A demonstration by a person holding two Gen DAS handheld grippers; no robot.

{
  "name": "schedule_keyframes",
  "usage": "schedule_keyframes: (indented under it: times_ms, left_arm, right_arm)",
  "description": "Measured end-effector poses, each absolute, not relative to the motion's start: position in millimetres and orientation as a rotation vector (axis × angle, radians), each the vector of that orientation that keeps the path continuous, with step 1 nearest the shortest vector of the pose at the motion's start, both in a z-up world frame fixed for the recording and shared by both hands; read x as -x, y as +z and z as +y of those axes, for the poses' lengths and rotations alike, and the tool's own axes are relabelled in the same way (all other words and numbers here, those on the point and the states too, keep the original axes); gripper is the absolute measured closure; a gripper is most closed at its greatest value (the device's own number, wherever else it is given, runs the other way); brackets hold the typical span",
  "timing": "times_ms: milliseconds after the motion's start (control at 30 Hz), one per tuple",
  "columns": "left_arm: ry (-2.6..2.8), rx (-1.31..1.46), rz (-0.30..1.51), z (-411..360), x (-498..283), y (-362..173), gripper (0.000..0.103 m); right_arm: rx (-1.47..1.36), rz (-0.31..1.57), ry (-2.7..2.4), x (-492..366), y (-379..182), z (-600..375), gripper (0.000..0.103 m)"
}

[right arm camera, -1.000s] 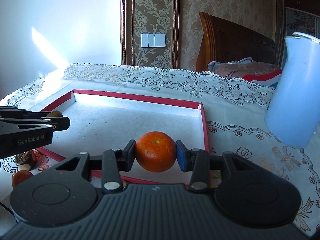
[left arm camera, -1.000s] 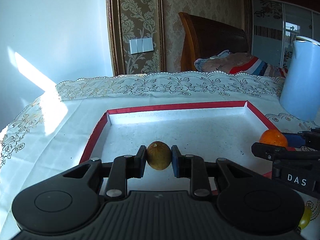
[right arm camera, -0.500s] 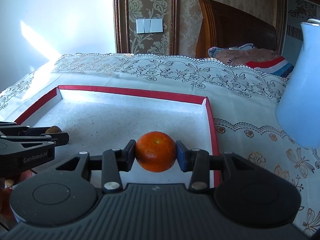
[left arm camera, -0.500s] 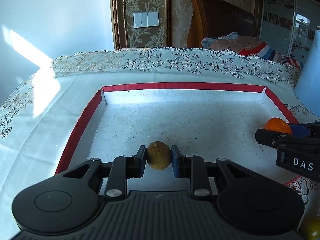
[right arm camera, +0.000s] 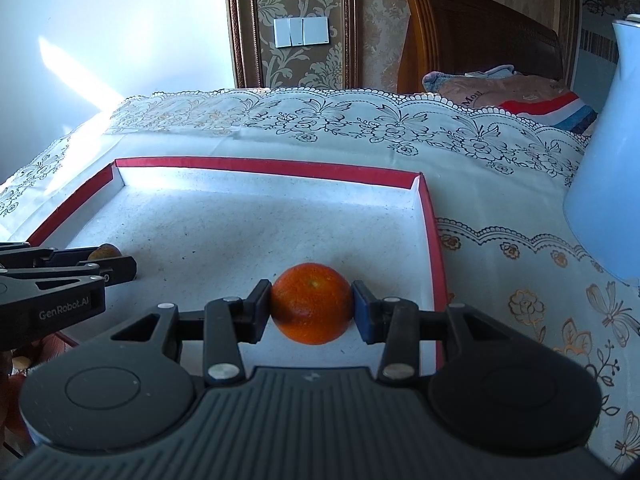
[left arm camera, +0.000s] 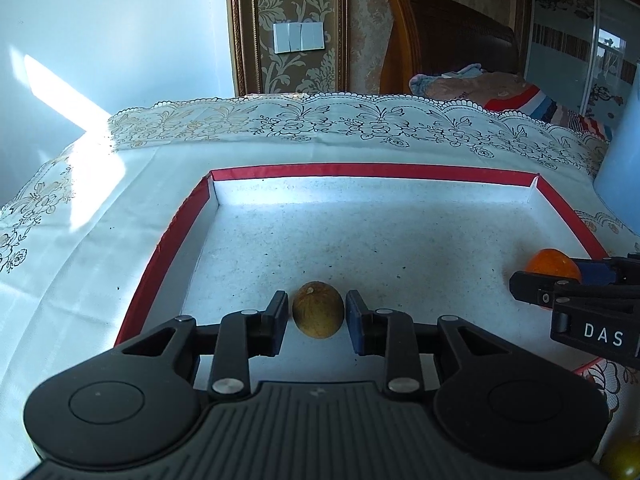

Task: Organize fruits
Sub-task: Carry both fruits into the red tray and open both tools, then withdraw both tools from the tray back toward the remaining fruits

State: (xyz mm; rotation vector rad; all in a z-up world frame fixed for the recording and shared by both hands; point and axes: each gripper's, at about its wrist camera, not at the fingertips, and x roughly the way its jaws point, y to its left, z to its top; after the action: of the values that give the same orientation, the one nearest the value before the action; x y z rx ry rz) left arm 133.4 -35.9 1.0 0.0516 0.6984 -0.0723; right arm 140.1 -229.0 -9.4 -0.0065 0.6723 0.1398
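A shallow white tray with a red rim (left arm camera: 368, 169) (right arm camera: 264, 166) lies on the lace tablecloth. My left gripper (left arm camera: 318, 314) is low over the tray's near left part. A small brown round fruit (left arm camera: 318, 309) sits between its pads with small gaps on both sides, resting on the tray floor. My right gripper (right arm camera: 312, 306) is shut on an orange (right arm camera: 312, 302) just above the tray's near right part. The orange also shows in the left wrist view (left arm camera: 550, 264), and the brown fruit in the right wrist view (right arm camera: 103, 251).
A pale blue jug (right arm camera: 608, 184) stands on the cloth right of the tray. A yellow-green fruit (left arm camera: 622, 458) lies at the near right outside the tray. Reddish fruits (right arm camera: 48, 346) lie at the near left outside it. A bed headboard (left arm camera: 444, 52) stands behind the table.
Both grippers moved forward and down into the tray. The left jaws have parted slightly from the brown fruit, which now rests on the tray floor. The right gripper still holds the orange.
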Motion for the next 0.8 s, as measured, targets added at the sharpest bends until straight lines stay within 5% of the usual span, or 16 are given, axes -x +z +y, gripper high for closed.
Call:
schedule_keyframes:
  times_ms: [100, 800]
  left_arm:
    - [-0.086, -0.028, 0.674, -33.5, -129.6, 4.2, 0.033]
    - [-0.038, -0.039, 0.512, -26.7, -99.3, 15.7, 0.029]
  right_arm:
    - [0.011, 0.656, 0.13, -138.2, -7.6, -229.6, 0.056]
    - [0.003, 0.567, 0.119, -116.6, 4.2, -234.4, 0.042]
